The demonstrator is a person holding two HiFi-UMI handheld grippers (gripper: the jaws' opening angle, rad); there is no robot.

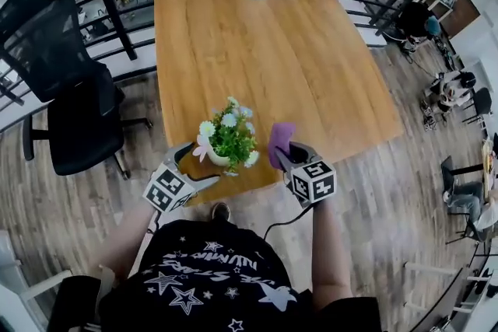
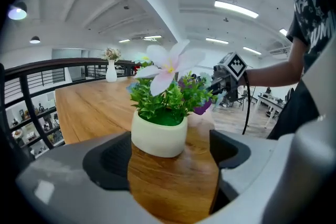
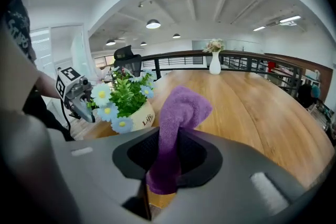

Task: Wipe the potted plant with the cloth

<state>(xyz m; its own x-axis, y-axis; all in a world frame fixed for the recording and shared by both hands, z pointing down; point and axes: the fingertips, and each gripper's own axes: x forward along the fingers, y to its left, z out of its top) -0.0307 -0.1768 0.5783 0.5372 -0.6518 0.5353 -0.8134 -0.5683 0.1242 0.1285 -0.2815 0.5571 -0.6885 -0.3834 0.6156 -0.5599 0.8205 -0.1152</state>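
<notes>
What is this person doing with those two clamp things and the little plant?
A person holds a gripper in each hand at the near edge of a table. The right gripper is clamped on a purple cloth beside the potted plant. The left gripper is open, with the pot just ahead of its jaws, not gripped.

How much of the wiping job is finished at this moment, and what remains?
Done: the purple cloth is gripped in the right tool, close beside the potted plant. In hand: the left tool stands open, with the pot at its jaws but not pressed. Left: the cloth looks apart from the leaves, so the wiping itself seems not yet begun.
</notes>
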